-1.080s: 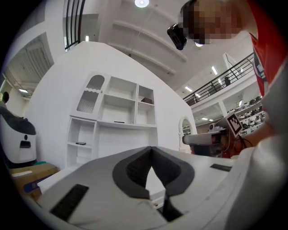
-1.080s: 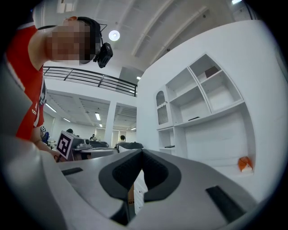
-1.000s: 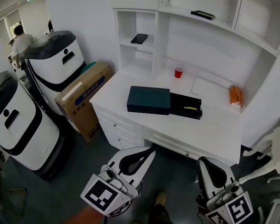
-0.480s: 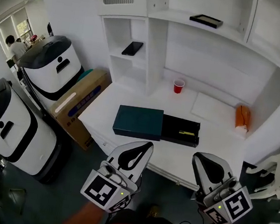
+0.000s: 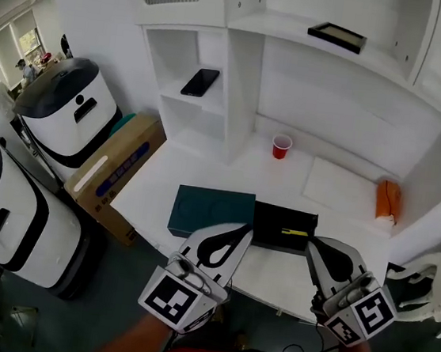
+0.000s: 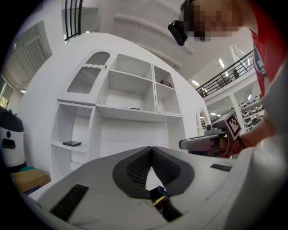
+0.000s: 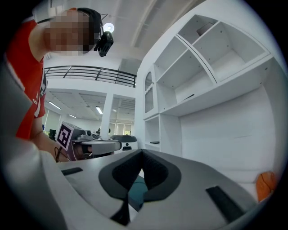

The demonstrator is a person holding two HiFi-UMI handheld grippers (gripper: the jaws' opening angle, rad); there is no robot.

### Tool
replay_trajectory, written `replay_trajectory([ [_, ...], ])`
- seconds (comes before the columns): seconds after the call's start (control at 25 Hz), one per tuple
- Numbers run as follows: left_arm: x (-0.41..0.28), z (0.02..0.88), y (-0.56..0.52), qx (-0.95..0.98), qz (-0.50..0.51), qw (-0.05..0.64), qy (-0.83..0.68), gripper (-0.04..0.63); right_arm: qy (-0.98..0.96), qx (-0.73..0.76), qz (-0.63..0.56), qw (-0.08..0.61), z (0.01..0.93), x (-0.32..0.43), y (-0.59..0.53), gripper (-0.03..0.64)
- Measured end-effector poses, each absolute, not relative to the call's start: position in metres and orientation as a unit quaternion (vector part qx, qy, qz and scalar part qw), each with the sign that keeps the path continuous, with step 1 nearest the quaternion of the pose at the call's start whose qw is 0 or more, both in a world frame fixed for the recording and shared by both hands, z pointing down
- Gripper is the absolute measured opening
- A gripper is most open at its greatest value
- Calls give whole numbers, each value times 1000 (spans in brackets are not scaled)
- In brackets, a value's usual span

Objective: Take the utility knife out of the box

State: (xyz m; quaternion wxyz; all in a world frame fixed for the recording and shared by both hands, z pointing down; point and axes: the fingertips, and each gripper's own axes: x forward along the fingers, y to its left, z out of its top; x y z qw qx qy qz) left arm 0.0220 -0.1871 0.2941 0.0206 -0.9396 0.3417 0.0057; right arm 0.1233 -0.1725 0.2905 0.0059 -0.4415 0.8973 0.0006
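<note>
Utility knife [image 5: 294,232]: slim, yellow-black, lying in open black box [image 5: 273,215]. Left gripper [image 5: 243,230] and right gripper [image 5: 313,243]: jaws together, empty. Box now closer than before, at 12 o'clock.

I see left gripper [image 5: 236,232] and right gripper [image 5: 320,247] level, side by side, jaws together on both.

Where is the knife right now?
Head view: the utility knife lies in the open black tray, right of the dark green box on the white desk.
</note>
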Motion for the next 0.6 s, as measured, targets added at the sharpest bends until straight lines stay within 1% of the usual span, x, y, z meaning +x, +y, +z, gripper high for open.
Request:
replay_trajectory([
  [0.16,29,304,-216,-949,1,14,315,37,898,-439,-10,-9,307,124,-207,23],
  [0.28,31,313,-231,-954,-2,0,301,37,905,-422,-10,-44,321,120,-226,23],
  [0.52,33,322,-254,-952,-9,-9,304,37,919,-345,-42,-188,376,111,-250,26],
  [0.56,33,321,-258,-951,-9,-11,309,37,919,-328,-46,-212,386,111,-254,31],
  [0.6,33,321,-261,-950,-8,-11,313,37,920,-309,-47,-235,398,111,-258,59],
])
